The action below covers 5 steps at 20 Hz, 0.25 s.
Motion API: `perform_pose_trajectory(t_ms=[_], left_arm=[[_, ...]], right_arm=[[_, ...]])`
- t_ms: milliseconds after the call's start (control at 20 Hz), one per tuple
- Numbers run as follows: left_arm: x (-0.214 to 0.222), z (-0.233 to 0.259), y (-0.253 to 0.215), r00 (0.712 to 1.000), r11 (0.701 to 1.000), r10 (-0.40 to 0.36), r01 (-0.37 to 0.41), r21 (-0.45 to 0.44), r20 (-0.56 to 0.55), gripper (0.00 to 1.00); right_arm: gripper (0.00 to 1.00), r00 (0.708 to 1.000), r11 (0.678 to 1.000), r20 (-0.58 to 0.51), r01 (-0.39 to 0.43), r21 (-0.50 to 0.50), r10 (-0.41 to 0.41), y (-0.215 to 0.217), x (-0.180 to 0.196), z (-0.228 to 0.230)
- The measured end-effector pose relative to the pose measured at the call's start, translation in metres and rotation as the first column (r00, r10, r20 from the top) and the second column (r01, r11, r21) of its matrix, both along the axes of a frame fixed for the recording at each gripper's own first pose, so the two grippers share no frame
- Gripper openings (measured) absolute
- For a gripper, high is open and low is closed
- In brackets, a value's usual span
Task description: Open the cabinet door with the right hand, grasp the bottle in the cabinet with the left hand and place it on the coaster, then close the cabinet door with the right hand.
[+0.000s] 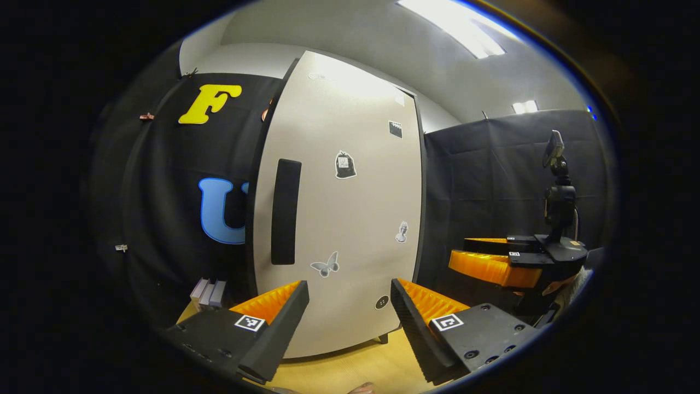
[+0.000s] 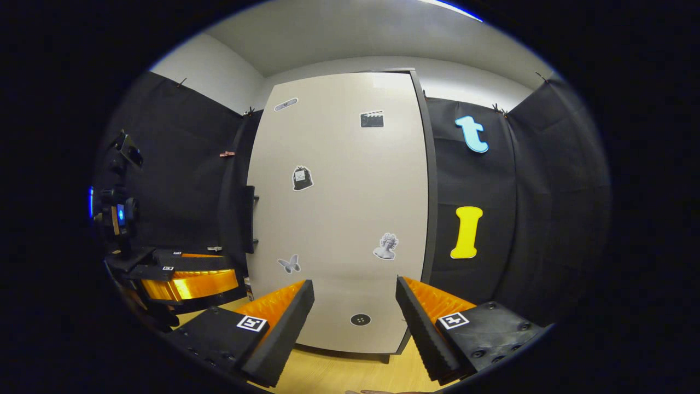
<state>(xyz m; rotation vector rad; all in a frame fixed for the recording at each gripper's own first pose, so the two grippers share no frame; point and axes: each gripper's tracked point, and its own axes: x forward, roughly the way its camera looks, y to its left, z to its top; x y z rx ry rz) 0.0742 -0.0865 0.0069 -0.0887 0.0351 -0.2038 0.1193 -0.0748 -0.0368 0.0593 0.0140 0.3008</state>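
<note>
Facing the closed cabinet door [image 2: 339, 219], both tongs gape wide, empty.

Closed cabinet door [image 2: 339, 219] blocking the way ahead, open air before its handle [image 1: 286, 210]

Both views low, near, facing the cabinet door [image 1: 339, 219] – shared – left gripper view from its handle side.

A light wooden tabletop [image 1: 350, 372] carries the closed cabinet [image 1: 350, 219] and small books [image 1: 208, 293]
</note>
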Motion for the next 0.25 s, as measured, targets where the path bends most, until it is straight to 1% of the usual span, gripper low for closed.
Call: perform_pose_trajectory(t_ms=[250], left_arm=[[0.0021,-0.0036,0.0027,1.0,1.0,-0.002,0.002,-0.005,-0.006,0.95]], right_arm=[[0.98,1.0,1.0,-0.008,-0.007,-0.008,0.007,0.0035,0.0008,-0.0015]])
